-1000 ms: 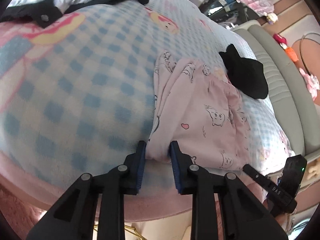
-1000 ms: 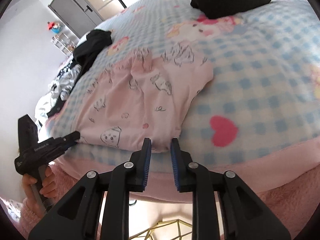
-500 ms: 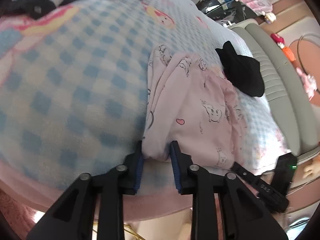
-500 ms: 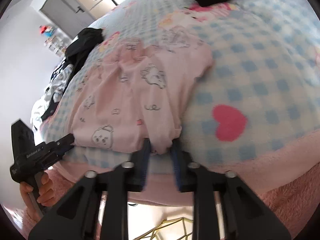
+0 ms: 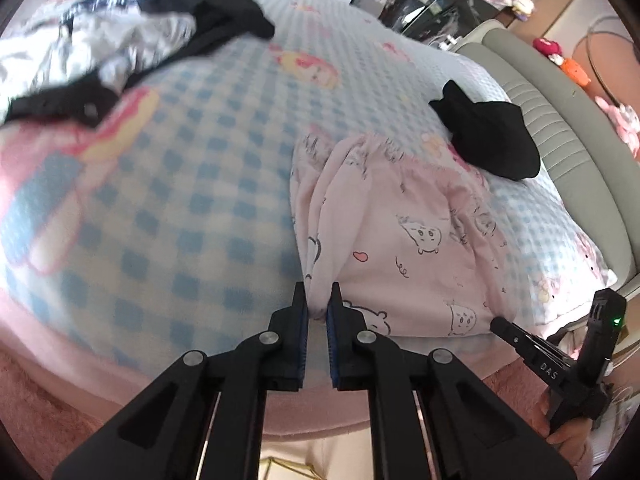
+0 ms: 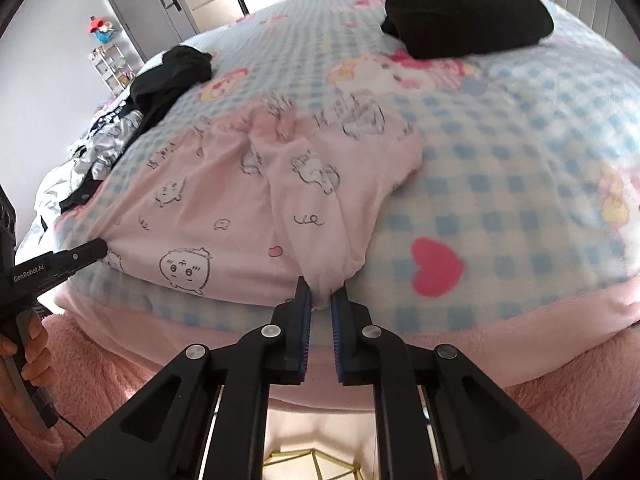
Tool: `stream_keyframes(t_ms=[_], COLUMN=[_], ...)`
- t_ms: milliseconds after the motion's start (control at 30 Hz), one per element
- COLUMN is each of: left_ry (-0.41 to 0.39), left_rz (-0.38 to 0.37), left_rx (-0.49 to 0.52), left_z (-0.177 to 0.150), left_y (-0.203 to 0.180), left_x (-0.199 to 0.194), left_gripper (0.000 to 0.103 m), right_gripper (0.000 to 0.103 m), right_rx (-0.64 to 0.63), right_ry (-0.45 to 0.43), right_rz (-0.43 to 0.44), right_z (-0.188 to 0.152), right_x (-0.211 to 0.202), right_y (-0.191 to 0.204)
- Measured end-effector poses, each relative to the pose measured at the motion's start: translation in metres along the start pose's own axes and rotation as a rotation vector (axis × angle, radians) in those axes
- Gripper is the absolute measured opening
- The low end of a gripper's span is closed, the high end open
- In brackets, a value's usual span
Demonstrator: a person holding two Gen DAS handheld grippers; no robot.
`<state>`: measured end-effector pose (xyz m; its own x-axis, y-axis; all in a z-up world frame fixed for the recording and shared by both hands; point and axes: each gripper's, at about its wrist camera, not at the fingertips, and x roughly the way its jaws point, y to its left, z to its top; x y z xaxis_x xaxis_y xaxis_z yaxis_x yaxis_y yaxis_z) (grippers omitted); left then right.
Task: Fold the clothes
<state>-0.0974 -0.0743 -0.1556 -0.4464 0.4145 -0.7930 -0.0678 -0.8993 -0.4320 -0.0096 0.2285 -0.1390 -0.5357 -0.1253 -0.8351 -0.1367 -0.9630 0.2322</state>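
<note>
Both tongs are closed on the same pink garment (image 5: 404, 240), each at one near corner of it. On my left gripper (image 5: 317, 304) the jaws have just been closing, and now the blue pads pinch a small bunch of the pink cloth between them, at the garment's near left corner. On my right gripper (image 6: 321, 294) the jaws have closed almost fully too, and a narrow fold of the same cloth, at the near right corner, is pressed between the pads.

I see the garment lying on the bed, close to the near edge, on a blanket (image 6: 500, 184) with blue and white checks, cartoon figures and a red heart. The cloth is pale pink, thin and soft, printed with small line drawings of round cartoon animals, little red hearts and curls. It is not flat: folds run from each held corner toward the far side, and the far edge is gathered and wrinkled.

A folded black garment (image 5: 488, 136) rests just beyond the pink one, on the right side in the left view. A heap of black and silver-white clothes (image 5: 120, 52) lies well apart, at the far left of the bed.

In each view I can see the other gripper with the hand holding it.
</note>
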Motion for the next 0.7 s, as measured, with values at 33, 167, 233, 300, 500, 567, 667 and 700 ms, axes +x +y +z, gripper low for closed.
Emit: stream_keyframes(t_ms=[33,167,233,300,500,567,667,700], left_ry=[0.022,0.036,0.019,-0.012,-0.068,-0.057,-0.01,0.011], left_rz=[-0.006,-0.06,-0.064,-0.018,-0.104,-0.102,-0.109,-0.09], left_rx=[-0.017,-0.102,-0.131,-0.122,-0.002,0.056,0.1,0.104], left_z=[-0.003,-0.011,-0.008,-0.003,0.025,0.036,0.047,0.047], left_y=[0.004,0.025,0.035,0.038,0.002,-0.02,-0.042,-0.044], left_x=[0.005,0.003,-0.005,-0.017,-0.031,-0.019,0.013,0.024], left_gripper=[0.009,0.013,0.013,0.012,0.02,0.028,0.034,0.034], right_gripper=[0.008,0.008,0.008,0.008,0.012,0.016,0.021,0.021], right_rx=[0.011,0.049,0.098,0.163,0.101,0.013,-0.108,-0.139], right_ry=[0.011,0.037,0.035,0.029,-0.072,-0.089,-0.047,-0.015], right_rz=[0.0,0.008,0.022,0.043,0.039,0.068,0.089,0.097], right_z=[-0.001,-0.003,-0.002,-0.001,0.026,0.044,0.06,0.063], right_x=[0.003,0.008,0.004,-0.003,-0.036,-0.036,-0.011,0.005], right_y=[-0.003,-0.012,-0.022,-0.035,-0.024,0.0,0.037,0.049])
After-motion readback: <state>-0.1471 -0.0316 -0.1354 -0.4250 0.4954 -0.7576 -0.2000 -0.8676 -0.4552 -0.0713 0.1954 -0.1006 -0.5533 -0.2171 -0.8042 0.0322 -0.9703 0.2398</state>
